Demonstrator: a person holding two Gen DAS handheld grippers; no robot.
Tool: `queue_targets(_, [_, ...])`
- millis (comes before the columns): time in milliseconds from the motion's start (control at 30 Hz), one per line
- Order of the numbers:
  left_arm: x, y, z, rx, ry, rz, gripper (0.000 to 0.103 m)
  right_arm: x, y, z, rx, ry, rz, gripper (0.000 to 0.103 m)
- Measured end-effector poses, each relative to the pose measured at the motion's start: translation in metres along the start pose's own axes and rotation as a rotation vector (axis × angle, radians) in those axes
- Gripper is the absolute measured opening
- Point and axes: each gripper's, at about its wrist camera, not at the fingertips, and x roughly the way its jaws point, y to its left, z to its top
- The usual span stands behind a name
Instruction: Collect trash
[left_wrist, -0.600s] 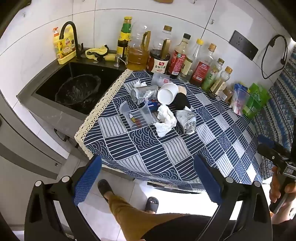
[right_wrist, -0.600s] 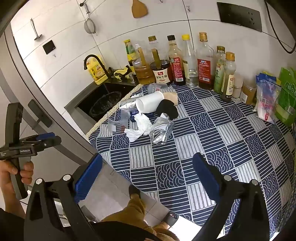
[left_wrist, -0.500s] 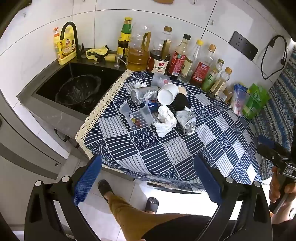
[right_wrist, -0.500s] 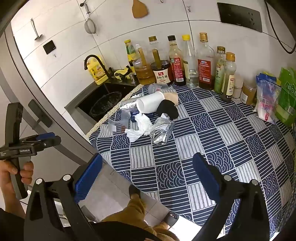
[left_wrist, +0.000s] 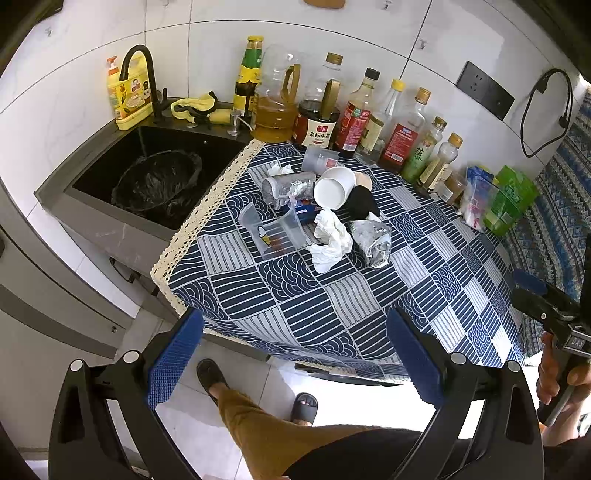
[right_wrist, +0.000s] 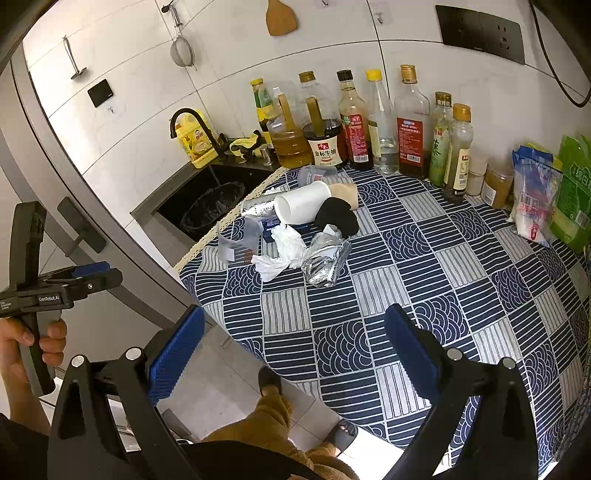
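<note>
Left fingers (left_wrist: 413, 354) spread wide, holding nothing, poised above the near edge of the worktop (left_wrist: 332, 306). Right fingers (right_wrist: 406, 343) likewise apart and empty, well short of the rubbish. Trash heaped at 12 o'clock from both: tissue (left_wrist: 330, 240), foil (left_wrist: 371, 242), white cup (left_wrist: 334, 188), clear cup (left_wrist: 275, 232). Bin (left_wrist: 159, 181) lined in black, down in the sink at 10 o'clock. Judged the opening step, nothing gathered yet. Next: reach forward and down, close on the nearest piece, probably tissue or foil, then carry to the bin.
</note>
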Motion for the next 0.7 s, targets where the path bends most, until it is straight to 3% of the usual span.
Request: queue_targets(700, [0.0075, -0.004, -0.0026, 0.009, 0.008, 0.009, 0.096, 0.0059, -0.0069, -0.0027, 0.019, 0.006, 0.001, 0.097])
